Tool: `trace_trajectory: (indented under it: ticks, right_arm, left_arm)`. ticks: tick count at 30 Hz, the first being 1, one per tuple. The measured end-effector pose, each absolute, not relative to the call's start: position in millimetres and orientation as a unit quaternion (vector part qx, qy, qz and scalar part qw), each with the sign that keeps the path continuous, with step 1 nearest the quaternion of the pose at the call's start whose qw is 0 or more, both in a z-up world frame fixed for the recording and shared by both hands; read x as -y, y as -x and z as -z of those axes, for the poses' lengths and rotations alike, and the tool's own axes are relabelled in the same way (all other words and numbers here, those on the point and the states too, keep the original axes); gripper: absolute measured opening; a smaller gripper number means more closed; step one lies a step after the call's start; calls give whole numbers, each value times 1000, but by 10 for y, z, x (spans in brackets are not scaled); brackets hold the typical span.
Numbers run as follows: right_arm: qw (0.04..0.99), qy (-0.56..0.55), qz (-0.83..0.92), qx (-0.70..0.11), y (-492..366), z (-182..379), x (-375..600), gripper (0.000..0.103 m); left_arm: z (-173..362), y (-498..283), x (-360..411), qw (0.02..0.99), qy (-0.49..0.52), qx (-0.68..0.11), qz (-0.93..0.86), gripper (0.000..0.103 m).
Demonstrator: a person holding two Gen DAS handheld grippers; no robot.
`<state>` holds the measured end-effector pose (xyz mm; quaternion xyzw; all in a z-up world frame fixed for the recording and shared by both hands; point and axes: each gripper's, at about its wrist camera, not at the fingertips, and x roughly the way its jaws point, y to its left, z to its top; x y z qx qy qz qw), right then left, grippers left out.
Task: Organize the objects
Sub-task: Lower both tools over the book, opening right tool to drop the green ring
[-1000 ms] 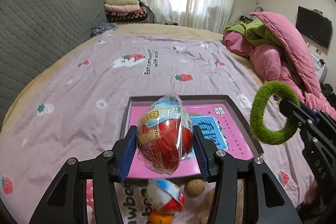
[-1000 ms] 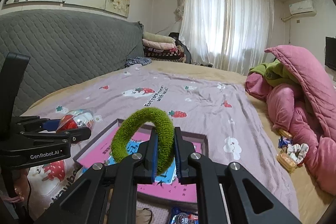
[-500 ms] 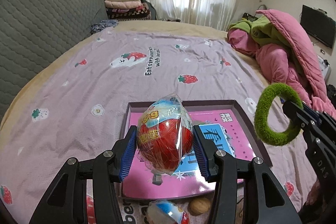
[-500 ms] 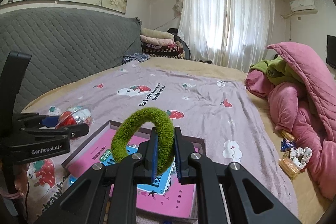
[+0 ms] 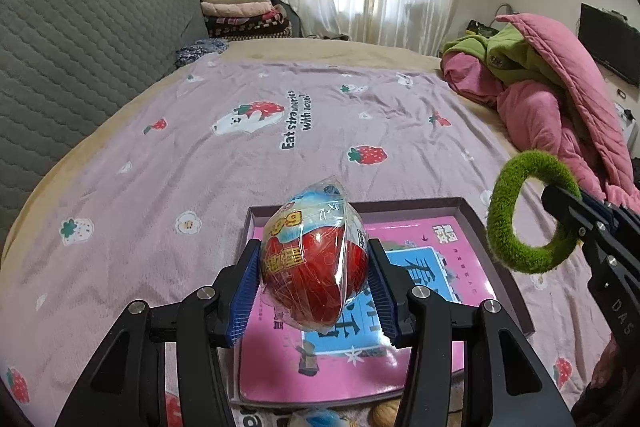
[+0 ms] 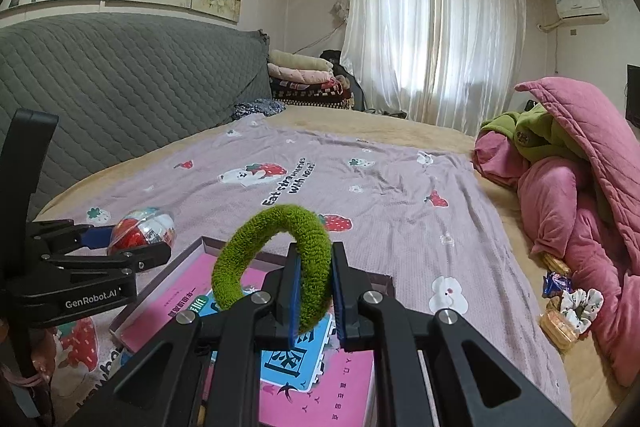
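A home bedroom: a bed (image 6: 400,211) spread with a lilac strawberry-print sheet fills the view, a grey quilted headboard (image 6: 132,99) at 9 o'clock, white curtains (image 6: 432,39) at 12, folded blankets (image 6: 308,79) beside them, a heaped pink quilt (image 6: 580,183) at 3.

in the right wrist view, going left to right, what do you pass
left tool with wrapped egg → green ring in the right tool → snack packets → pink quilt
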<state>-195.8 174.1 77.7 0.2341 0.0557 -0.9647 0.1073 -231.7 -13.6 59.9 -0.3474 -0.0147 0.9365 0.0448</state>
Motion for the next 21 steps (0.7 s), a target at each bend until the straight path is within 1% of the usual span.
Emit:
trace_trajectory:
  ticks: [8, 12, 21]
  right_arm:
    - [109, -245, 962, -57, 2097, -702, -1748, 14]
    - [108, -248, 961, -59, 2170, -649, -1764, 14]
    - [109, -306, 945, -38, 2445, -277, -1858, 14]
  left_arm:
    - [-520, 2482, 131, 40, 355, 7, -934, 52]
    - [-399, 2582, 108, 40, 369, 1, -929, 52]
    - [-159, 2720, 135, 40, 396, 6, -918, 52]
